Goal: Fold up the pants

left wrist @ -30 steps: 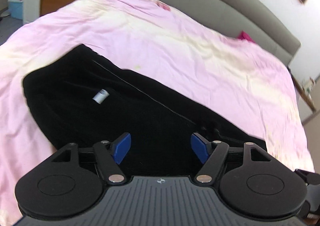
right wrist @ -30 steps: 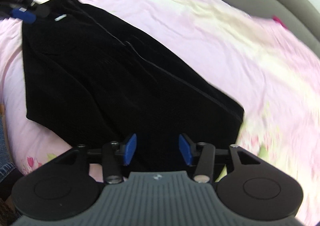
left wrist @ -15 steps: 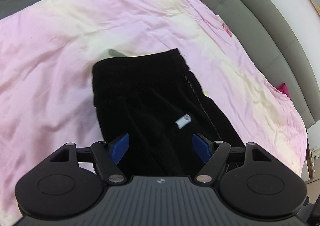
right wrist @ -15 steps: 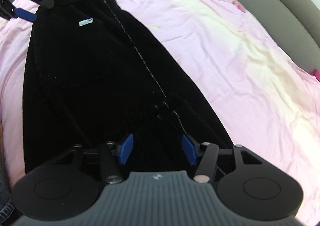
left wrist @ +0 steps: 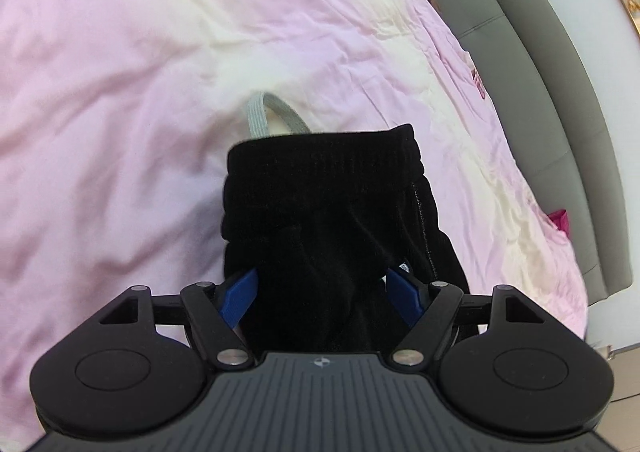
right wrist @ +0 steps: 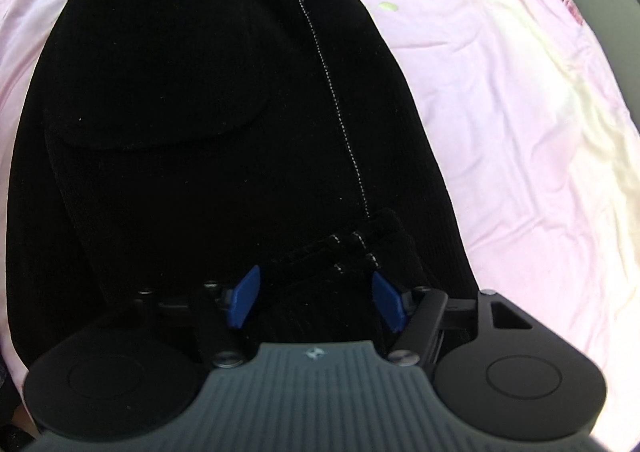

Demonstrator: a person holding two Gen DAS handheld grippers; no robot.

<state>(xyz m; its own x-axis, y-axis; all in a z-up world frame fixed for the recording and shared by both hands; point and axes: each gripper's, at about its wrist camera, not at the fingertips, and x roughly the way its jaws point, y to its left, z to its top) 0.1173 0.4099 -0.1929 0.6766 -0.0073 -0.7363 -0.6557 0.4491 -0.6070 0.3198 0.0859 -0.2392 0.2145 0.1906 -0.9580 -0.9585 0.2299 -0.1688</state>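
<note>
Nearest, each tool straddles the black pants (right wrist: pixel 208 100) with its blue pads spread wide: the left gripper (left wrist: pixel 322 294) over bunched cloth just short of the waistband (left wrist: pixel 324 156), the right gripper (right wrist: pixel 316 298) over the stitched hems of the legs, neither clamped. They appear set at opposite ends of the pants so a fold can bring one end toward the other. The pants lie lengthwise on the pink bedspread (left wrist: pixel 112 100); a grey elastic loop (left wrist: pixel 276 114) pokes out just beyond the waistband, and the grey headboard (left wrist: pixel 560 100) is farthest.
</note>
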